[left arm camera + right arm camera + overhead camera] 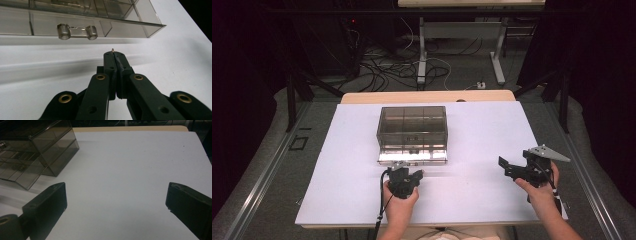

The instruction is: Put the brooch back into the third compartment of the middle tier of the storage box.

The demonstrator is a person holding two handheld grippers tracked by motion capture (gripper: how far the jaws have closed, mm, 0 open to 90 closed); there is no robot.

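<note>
Left hand-held gripper (404, 169), jaws pinched together, aims far at drawer box (412, 126); pulled-out drawer (412, 156) runs left-right; right hand-held gripper (510, 167) wide.

From where I stand, nothing carries writing I can read: no label, brand, number or sign on the clear plastic drawer box (412, 127) or the white table (492, 130).

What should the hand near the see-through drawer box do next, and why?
Probably open the left tool and ease it forward onto the drawer handle. Its jaws are shut with nothing between them, short of the handle, and the bottom drawer is partly out.
</note>
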